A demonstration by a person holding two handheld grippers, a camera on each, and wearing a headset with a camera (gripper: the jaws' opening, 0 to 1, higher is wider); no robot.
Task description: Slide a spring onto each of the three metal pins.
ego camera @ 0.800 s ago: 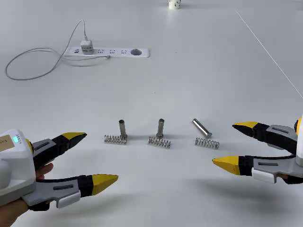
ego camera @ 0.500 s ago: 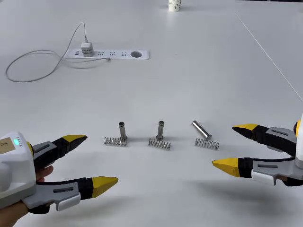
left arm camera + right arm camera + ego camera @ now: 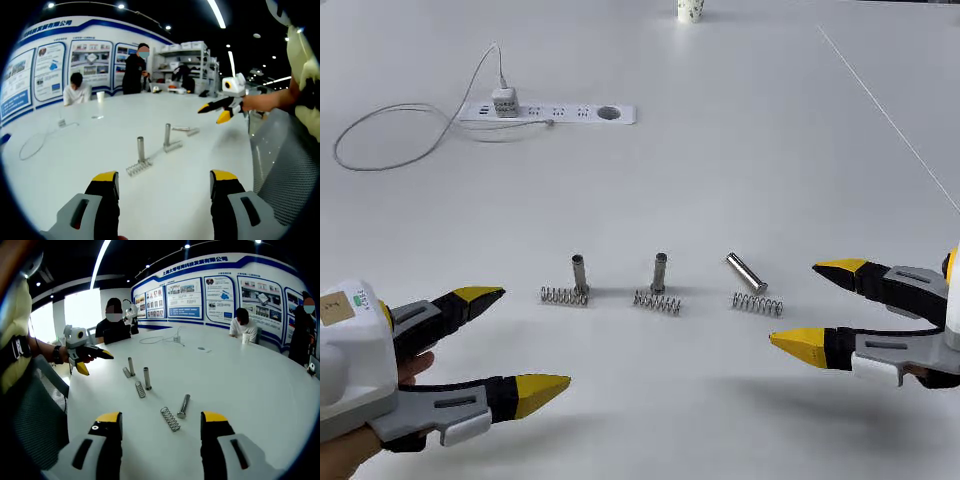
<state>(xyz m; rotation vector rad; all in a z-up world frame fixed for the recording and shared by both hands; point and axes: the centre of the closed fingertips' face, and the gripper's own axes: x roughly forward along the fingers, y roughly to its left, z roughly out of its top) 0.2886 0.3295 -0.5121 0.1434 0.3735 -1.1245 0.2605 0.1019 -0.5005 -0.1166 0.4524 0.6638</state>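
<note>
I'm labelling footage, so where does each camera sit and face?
Head view: headset, looking down at the pins; left tool and right tool show.
Left gripper view: on left tool, facing right tool; own jaws show.
Right gripper view: on right tool, facing left tool; own jaws show.
Shared by all: the fallen pin.

Wide white table (image 3: 740, 170) stretching across the room, a power strip (image 3: 545, 112) lying far back on it. Blue-and-white display boards (image 3: 222, 290) line the wall. White shelving (image 3: 192, 55) at the far end, stacked with what may be boxes. Strip lights (image 3: 216, 12) and small spots glow on a dark ceiling.
</note>
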